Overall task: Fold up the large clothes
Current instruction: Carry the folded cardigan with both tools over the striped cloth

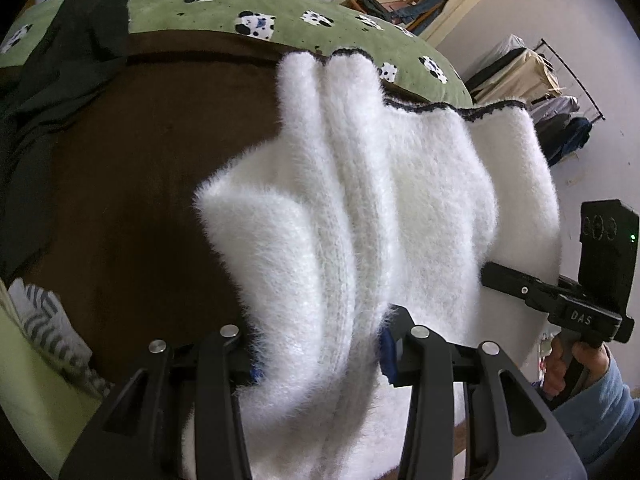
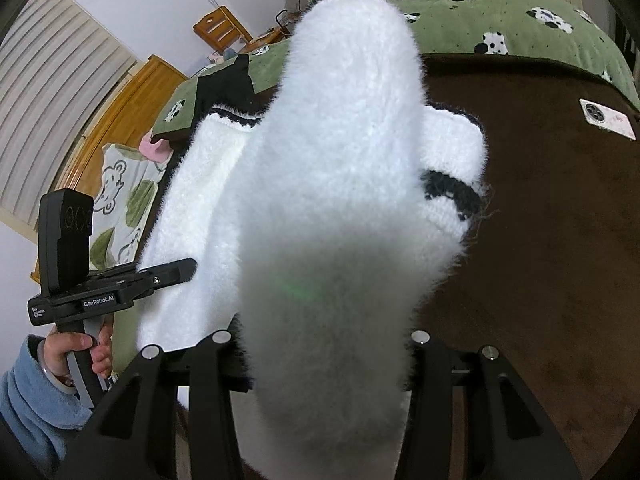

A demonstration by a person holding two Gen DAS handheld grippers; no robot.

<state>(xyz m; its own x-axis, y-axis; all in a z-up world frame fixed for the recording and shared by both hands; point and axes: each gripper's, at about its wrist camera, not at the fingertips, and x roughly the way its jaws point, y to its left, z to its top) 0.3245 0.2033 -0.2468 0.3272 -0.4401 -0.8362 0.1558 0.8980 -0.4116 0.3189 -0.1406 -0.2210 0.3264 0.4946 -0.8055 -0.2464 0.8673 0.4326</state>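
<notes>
A fluffy white sweater (image 1: 360, 184) with dark trim hangs in thick folds above a brown blanket (image 1: 140, 200). In the left wrist view my left gripper (image 1: 320, 344) is shut on a bunched fold of it. At the right edge of that view my right gripper (image 1: 494, 276), held by a hand in a blue sleeve, reaches into the same garment. In the right wrist view my right gripper (image 2: 326, 352) is shut on the sweater (image 2: 344, 160), which rises up close to the lens. The left gripper (image 2: 184, 270) shows at the left, its tip against the cloth.
A green cow-print blanket (image 1: 280, 8) lies beyond the brown one. A dark garment (image 1: 60, 80) lies at the left and a striped cloth (image 1: 44, 320) at the near left. A white phone (image 2: 608, 120) rests on the brown blanket. A clothes rack (image 1: 560, 112) stands by the wall.
</notes>
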